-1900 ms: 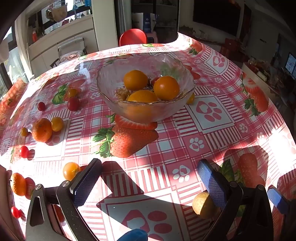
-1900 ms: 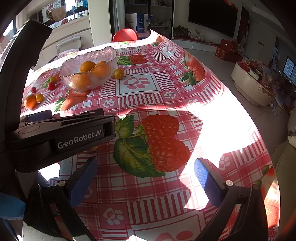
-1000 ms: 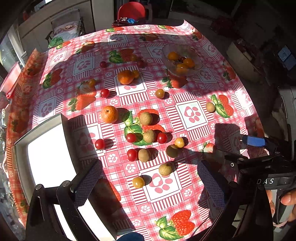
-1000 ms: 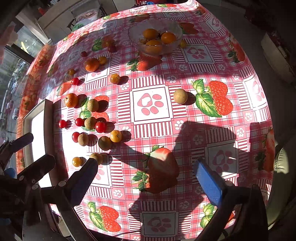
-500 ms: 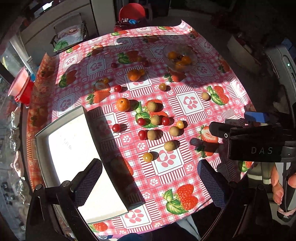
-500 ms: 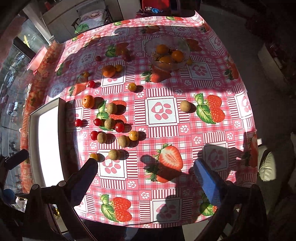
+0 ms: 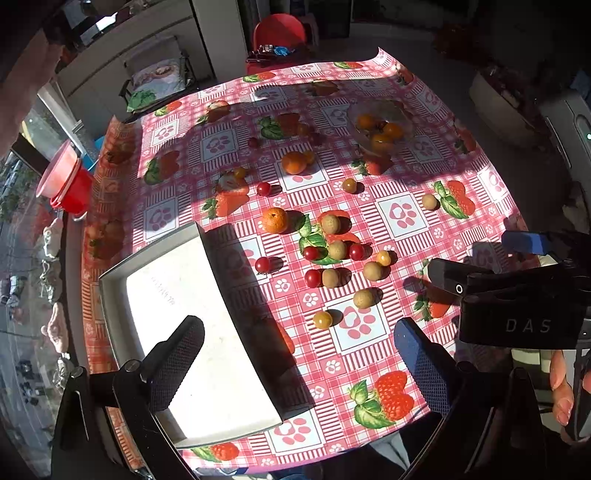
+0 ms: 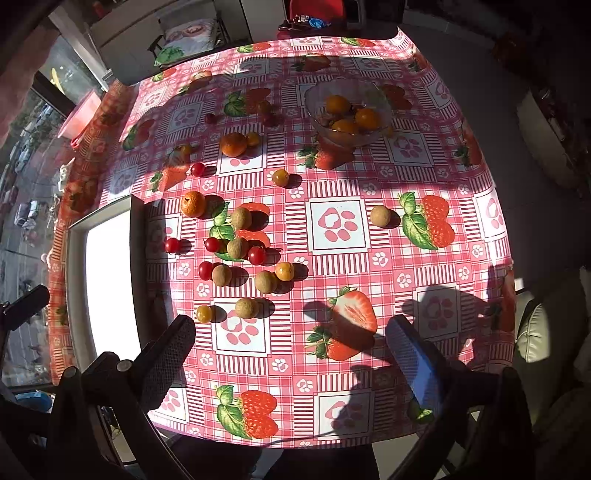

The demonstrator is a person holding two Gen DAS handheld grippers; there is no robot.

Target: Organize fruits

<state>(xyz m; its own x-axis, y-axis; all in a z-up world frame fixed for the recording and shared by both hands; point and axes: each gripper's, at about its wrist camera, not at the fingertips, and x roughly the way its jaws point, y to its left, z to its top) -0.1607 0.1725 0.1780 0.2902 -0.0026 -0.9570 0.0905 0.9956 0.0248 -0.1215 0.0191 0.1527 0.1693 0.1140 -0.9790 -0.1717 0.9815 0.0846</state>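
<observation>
Loose fruit lies scattered on the checked tablecloth: a tangerine (image 7: 274, 220) (image 8: 192, 203), several red cherry tomatoes (image 7: 312, 278), tan longans (image 8: 246, 308) and small yellow fruits (image 7: 322, 319). A glass bowl (image 8: 347, 110) (image 7: 380, 123) at the far right holds oranges. A white tray (image 7: 192, 325) (image 8: 107, 280) sits at the near left, empty. My left gripper (image 7: 299, 365) is open, high above the tray's right edge. My right gripper (image 8: 291, 358) is open and empty, high above the table's near edge; its body shows in the left wrist view (image 7: 517, 302).
A larger orange (image 8: 233, 144) with a small yellow fruit lies mid-table. One longan (image 8: 380, 215) sits alone at the right. A red chair (image 7: 279, 35) stands behind the table, a red bucket (image 7: 68, 181) beside its left edge. A sofa (image 8: 550, 354) is at the near right.
Both grippers have risen far up and back from the table; the views widened from the bowl close-up to the whole table. Nothing was picked up.
</observation>
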